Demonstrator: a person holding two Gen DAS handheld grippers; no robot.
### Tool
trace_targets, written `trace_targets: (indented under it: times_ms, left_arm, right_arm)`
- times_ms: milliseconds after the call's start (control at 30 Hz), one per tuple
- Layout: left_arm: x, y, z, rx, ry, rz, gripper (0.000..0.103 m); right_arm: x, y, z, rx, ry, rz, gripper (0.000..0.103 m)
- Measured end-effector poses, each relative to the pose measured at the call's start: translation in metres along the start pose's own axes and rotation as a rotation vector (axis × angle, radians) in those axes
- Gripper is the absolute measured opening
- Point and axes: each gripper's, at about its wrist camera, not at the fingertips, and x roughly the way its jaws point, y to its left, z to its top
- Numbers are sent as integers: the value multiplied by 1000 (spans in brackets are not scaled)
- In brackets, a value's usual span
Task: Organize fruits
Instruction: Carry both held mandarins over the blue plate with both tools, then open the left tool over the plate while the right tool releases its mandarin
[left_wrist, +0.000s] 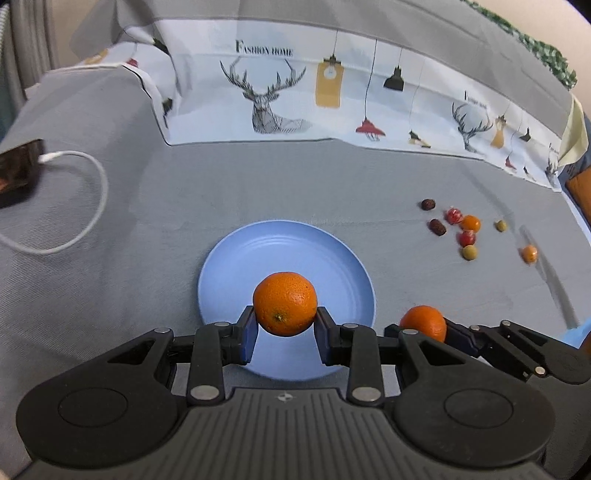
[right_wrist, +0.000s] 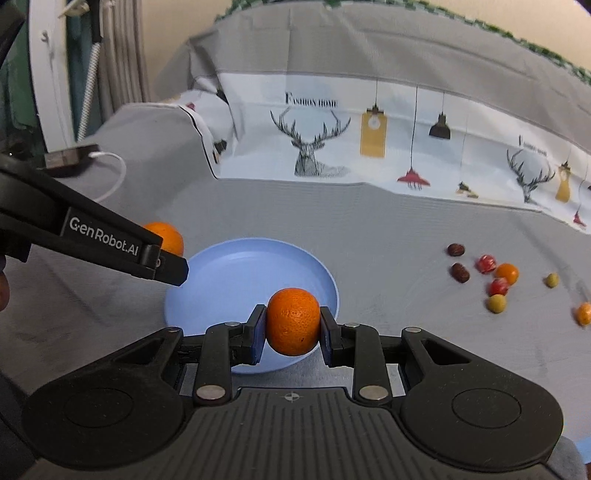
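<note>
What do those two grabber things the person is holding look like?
Both look the same. The left gripper and the right gripper have matte black plastic bodies with ribbed tops, round discs at each side, silver rivets on jointed black arms, and flat blue pads on the fingertips. A small white crosshair mark sits in the middle. Seen from the right wrist, the left one carries white "GenRobot.AI" lettering along its side.

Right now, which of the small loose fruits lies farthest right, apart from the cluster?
The small orange fruit, alone at the far right of the grey cloth; the others bunch up to its left.
</note>
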Motion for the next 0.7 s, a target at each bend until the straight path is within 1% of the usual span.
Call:
trace_targets:
  times_ms: [200,300,433,533,567,600,633,667,700]
  left_arm:
    - [44,-1,13,43,49,-13,36]
    - [66,-1,16,67,86,-6,36]
    - [90,1,21,95,109,14,36]
    - [103,3,26,110,114,51,37]
    - [106,5,27,111,113,64,41]
    - [106,6,28,111,104,69,48]
    - [104,7,30,113,97,66,73]
    - [99,8,32,113,85,69,99]
    - [92,8,32,110,63,81,103]
  right_arm:
    - [40,-6,5,-6,41,4,30]
    - [59,-5,5,-19,68,24,30]
    - [80,-3,3,-40,97,31,30]
    - [94,-3,3,-64,118,15,30]
    - [99,-4,4,-65,128,14,31]
    - [101,-6,4,-66,137,18,31]
    - [102,-7,6,-64,137,16,37]
    - [99,-9,9,-57,125,3,56]
    - [95,-10,12,-48,109,-9,68]
